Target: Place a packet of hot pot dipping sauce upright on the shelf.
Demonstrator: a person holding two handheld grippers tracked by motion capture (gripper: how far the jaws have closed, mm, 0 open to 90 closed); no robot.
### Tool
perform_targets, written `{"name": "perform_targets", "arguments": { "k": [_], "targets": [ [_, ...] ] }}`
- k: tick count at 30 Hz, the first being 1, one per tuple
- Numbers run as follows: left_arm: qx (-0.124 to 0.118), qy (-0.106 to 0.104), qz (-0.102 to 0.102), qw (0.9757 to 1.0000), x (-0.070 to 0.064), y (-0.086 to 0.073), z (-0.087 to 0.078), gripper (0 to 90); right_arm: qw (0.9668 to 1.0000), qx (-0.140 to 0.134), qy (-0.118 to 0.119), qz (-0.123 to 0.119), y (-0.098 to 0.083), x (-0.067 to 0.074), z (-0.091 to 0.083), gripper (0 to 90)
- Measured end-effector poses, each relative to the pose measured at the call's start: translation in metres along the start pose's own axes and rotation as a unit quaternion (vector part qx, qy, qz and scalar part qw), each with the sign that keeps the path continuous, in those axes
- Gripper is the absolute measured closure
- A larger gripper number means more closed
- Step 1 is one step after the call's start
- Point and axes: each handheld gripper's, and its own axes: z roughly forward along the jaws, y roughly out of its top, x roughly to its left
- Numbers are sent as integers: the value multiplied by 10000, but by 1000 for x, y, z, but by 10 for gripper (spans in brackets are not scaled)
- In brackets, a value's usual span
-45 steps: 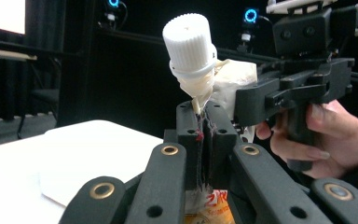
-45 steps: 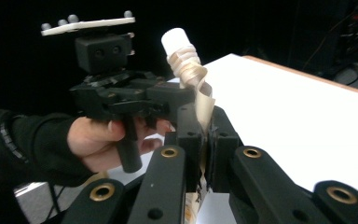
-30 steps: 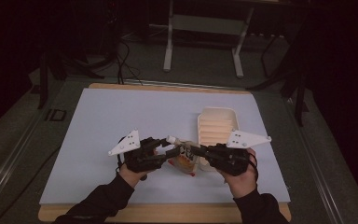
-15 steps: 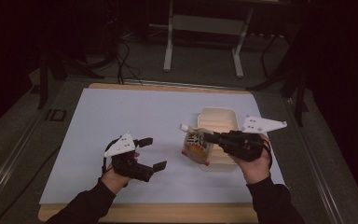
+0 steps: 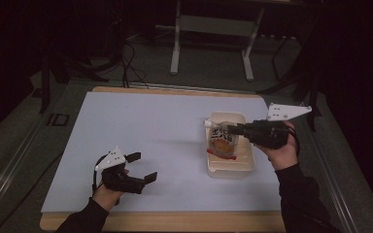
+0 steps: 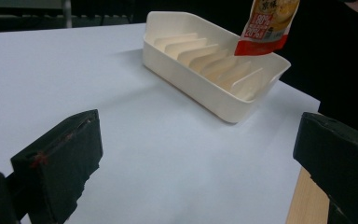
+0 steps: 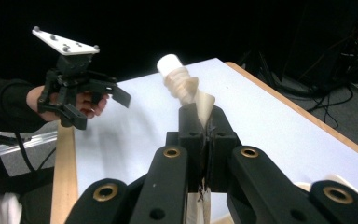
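Left tool [image 5: 135, 169]: near edge of the counter [image 5: 141, 121], jaws spread wide, holding nothing.
Right tool [image 5: 229, 129]: clamped tight on the pouch [image 5: 222, 141] just under its white cap [image 7: 169, 62].
Pouch: hangs upright over the tray [image 5: 245, 167], low end just above the slats — whether it touches, I cannot tell.
Tray: white, ribbed, right side of the counter.
Progress: likely pouch into tray — lifted and positioned; lowering and release remain.

Cream rack [image 5: 243, 166], red-orange printed pouch [image 5: 222, 143], white table [image 5: 141, 126].
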Motion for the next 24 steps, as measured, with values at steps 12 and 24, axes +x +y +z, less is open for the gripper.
{"name": "perform_targets", "arguments": {
  "k": [12, 24],
  "targets": [
    [-73, 25, 28, 10000, 1, -5, -2, 17, 9976, 262, 190, -616, -5, -36, 10, 876],
    [-68, 97, -91, 9999, 4, -6, -3, 17, 9964, 416, 294, -673, -10, -63, 29, 875]
  ]
}}
